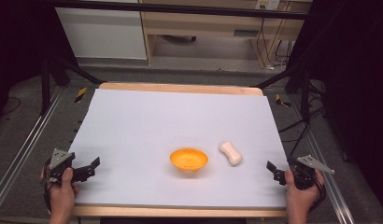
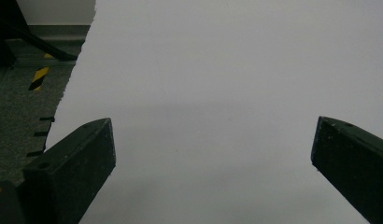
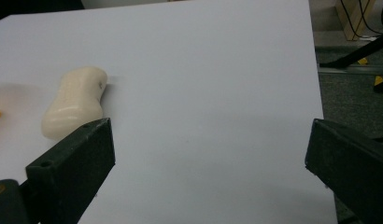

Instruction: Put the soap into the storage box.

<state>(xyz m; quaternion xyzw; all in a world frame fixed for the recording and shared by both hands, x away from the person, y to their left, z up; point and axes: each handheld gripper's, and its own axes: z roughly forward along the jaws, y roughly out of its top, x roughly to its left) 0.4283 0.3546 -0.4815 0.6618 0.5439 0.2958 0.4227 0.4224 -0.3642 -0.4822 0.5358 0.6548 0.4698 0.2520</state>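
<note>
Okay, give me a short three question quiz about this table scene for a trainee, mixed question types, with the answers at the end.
1. True or false: the left tongs are shut on the orange bowl.
2. Which thing lies nearer the right tongs: A) the orange bowl, B) the cream peanut-shaped piece?
3. Fill in: the bowl and the cream piece rest on a ____ sheet that covers the table.

Key
1. False: both tongs are open and hold nothing, near the sheet's side edges.
2. B: it lies to the right of the bowl, apart from it.
3. White.
</note>
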